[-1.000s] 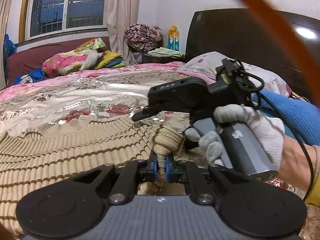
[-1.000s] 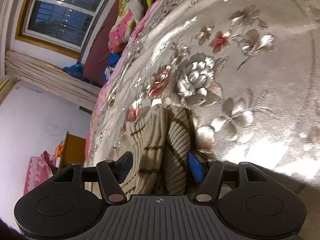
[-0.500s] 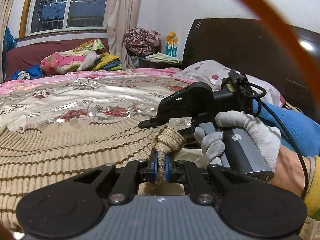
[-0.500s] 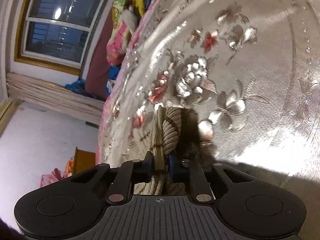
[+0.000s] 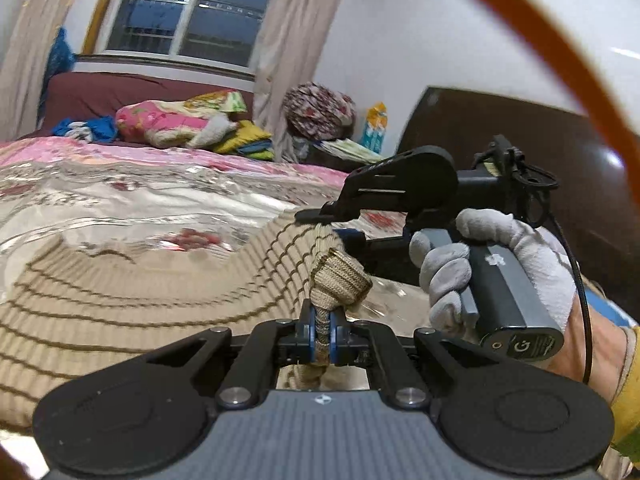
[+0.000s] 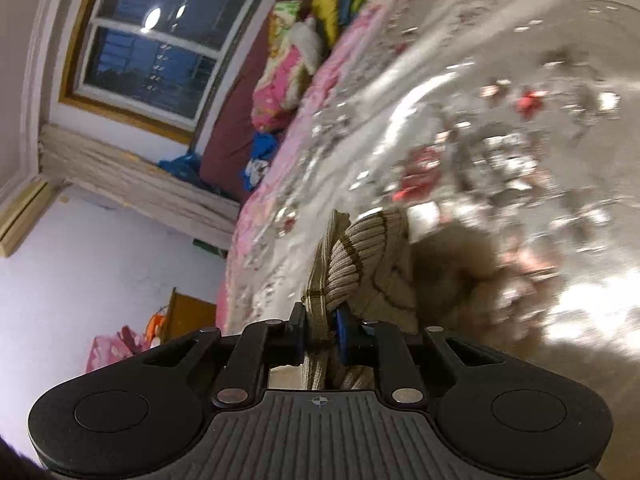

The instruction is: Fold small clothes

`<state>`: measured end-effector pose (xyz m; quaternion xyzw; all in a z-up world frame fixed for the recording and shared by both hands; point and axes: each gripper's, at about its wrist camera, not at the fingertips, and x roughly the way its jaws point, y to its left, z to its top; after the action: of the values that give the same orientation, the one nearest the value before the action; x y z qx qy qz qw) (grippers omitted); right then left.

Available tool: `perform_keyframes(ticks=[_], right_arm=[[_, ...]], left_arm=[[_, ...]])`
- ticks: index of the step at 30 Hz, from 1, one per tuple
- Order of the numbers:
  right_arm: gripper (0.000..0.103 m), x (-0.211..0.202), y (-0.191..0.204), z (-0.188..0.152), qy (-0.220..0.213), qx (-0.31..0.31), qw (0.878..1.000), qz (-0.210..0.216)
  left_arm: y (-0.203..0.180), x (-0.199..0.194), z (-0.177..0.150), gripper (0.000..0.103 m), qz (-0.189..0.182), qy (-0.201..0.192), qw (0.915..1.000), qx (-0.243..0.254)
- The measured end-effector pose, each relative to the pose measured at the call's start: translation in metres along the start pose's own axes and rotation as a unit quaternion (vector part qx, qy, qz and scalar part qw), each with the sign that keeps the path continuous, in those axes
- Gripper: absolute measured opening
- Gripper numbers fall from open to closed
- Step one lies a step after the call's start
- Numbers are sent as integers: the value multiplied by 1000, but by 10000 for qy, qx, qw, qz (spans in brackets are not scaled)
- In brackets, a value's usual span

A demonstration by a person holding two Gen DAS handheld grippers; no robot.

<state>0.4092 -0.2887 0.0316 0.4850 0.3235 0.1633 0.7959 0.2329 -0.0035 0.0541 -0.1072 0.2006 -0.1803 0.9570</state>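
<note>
The left gripper (image 5: 322, 330) is clamped on a bunched edge of the beige ribbed knit garment with thin brown stripes (image 5: 120, 300). The garment extends to the left of this claw, lying on the shiny floral bedspread (image 5: 132, 204). Ahead and to the right of the claw, the right gripper (image 6: 320, 336) pinches the same garment, with the white-gloved hand (image 5: 500, 264) behind it. Beyond both claws, the dark wooden headboard (image 5: 500, 128) stands at the right and the barred window (image 5: 188, 12) at the left.
</note>
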Motion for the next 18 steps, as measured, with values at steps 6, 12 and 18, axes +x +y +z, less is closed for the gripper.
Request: perform_keyframes(ticks=[6, 12, 18], right_arm=[[15, 34, 48, -27, 243, -312, 9991, 159], [15, 78, 84, -62, 556, -619, 9965, 120], [15, 119, 110, -105, 845, -985, 9915, -94]], left_arm=[[42, -28, 5, 13, 266, -164, 9989, -357], [85, -54, -1, 13, 583, -261, 9958, -650], [127, -72, -13, 13, 830, -311, 9910, -1004]])
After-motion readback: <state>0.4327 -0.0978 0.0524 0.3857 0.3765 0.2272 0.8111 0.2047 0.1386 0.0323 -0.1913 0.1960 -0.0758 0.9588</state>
